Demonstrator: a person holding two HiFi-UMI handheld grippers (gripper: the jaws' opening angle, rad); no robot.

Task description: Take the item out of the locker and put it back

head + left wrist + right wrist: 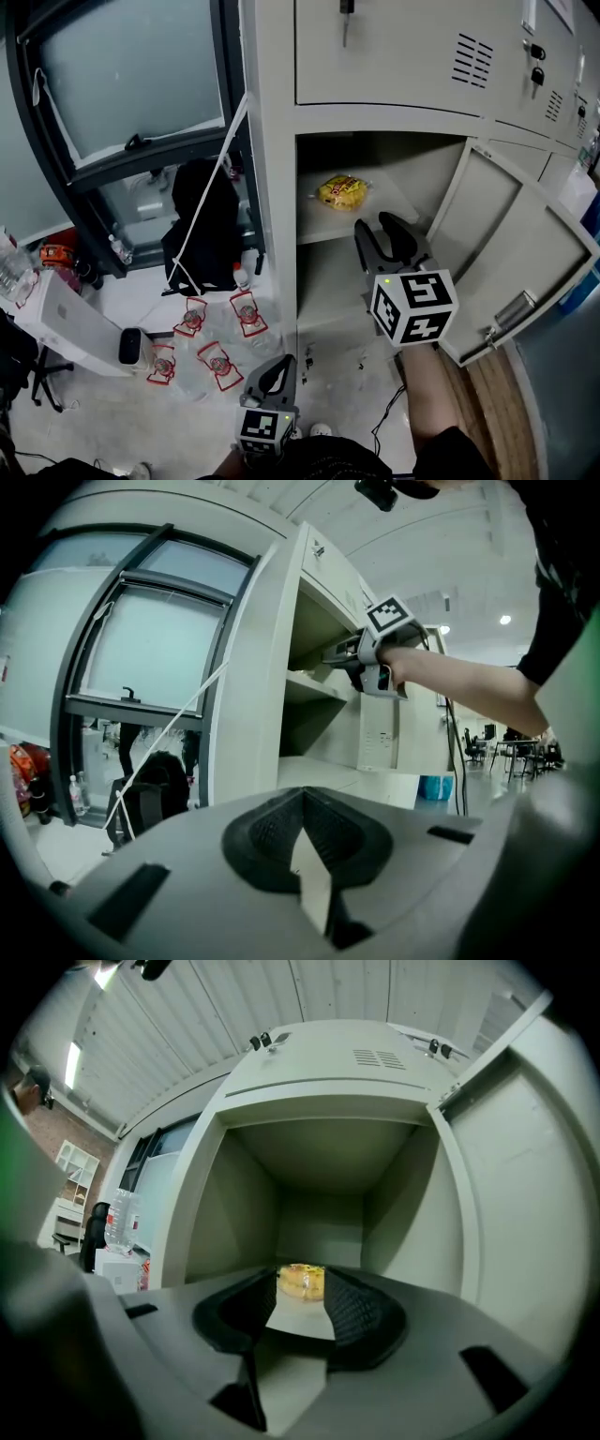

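Grey locker (272, 187) stands open; on its inner shelf (323, 223) the yellow snack packet (343, 190) lies crosswise, straight ahead of the right tongs (377, 227), which gape empty at the locker's mouth. Left tongs (274, 367) hang closed, well below.

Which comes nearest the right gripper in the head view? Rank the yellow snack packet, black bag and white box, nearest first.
1. Yellow snack packet, on the locker shelf just ahead of the right gripper.
2. Black bag, off to the left below the window.
3. White box, at the far left.
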